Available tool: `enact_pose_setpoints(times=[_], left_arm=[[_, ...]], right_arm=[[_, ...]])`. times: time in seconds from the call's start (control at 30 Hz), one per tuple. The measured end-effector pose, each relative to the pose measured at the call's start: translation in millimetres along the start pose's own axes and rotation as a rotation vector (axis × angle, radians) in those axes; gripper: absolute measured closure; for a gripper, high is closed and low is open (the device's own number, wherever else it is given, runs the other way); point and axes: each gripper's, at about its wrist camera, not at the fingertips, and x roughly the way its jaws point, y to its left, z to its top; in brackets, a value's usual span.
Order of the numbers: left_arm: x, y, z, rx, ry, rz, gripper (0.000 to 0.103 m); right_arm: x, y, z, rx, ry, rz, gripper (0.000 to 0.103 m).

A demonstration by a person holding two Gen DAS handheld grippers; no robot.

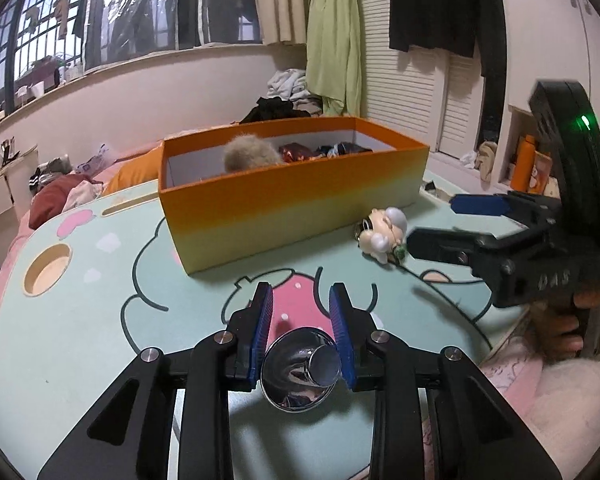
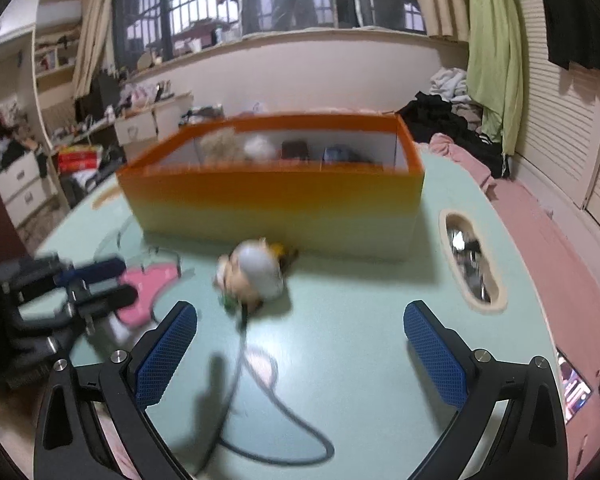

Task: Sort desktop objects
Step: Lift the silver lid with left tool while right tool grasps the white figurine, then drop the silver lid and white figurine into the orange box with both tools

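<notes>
Item: chrome funnel-shaped piece [image 1: 300, 370], clamped in my left gripper [image 1: 302, 320]; orange box [image 1: 292, 200] as reference.

My left gripper's blue pads [image 1: 262, 320] press on either side of the shiny piece, which sits just above the mint-green desk [image 1: 80, 340], on the near side of the orange box and apart from it. My right gripper [image 2: 300, 344] stands wide apart with nothing between its pads, held over the desk in front of the box. One small cream toy figure [image 2: 252, 272] lies on the desk near the box's front wall, a dark cord [image 2: 268, 420] trailing from it toward me. Inside the box: a fluffy beige thing [image 1: 248, 154] and several darker items, too indistinct to name. An oval cut-out [image 2: 470, 260] in the desk lies to the right of the box.
</notes>
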Motion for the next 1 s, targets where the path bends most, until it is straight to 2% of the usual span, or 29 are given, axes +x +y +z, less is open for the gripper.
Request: enact_pose_setpoints(times=[0.13, 0.2, 0.23, 0.27, 0.3, 0.47, 0.6, 0.73, 0.83, 0.93, 1.0], left_arm=[[-4, 3, 4, -0.009, -0.011, 0.007, 0.072], [-6, 3, 5, -0.009, -0.017, 0.011, 0.072], [-7, 2, 6, -0.01, -0.022, 0.012, 0.072], [-8, 3, 7, -0.011, -0.026, 0.012, 0.072], [-9, 3, 7, -0.014, -0.031, 0.011, 0.072], [-12, 7, 14, -0.047, -0.035, 0.004, 0.072], [-19, 8, 29, -0.071, -0.063, -0.004, 0.072], [-27, 13, 64, -0.102, -0.127, -0.01, 0.072], [-22, 21, 96, -0.136, -0.154, 0.002, 0.072], [-6, 33, 121, -0.178, -0.157, 0.024, 0.072], [14, 44, 130, -0.207, -0.121, 0.023, 0.072]], right_arm=[[20, 14, 19, -0.033, 0.074, -0.007, 0.001], [32, 23, 24, -0.057, 0.109, -0.008, 0.015], [37, 27, 25, -0.071, 0.122, -0.007, 0.034], [43, 30, 26, -0.086, 0.139, -0.003, 0.059], [48, 31, 25, -0.091, 0.155, 0.008, 0.064], [35, 23, 15, -0.054, 0.107, 0.064, 0.064], [3, 14, 20, -0.032, -0.01, 0.092, 0.064], [-25, 8, 51, -0.016, -0.135, 0.106, 0.064], [-27, 11, 83, -0.011, -0.206, 0.091, 0.064], [-10, 10, 112, 0.023, -0.223, 0.092, 0.064], [9, 8, 122, 0.038, -0.205, 0.08, 0.064]])
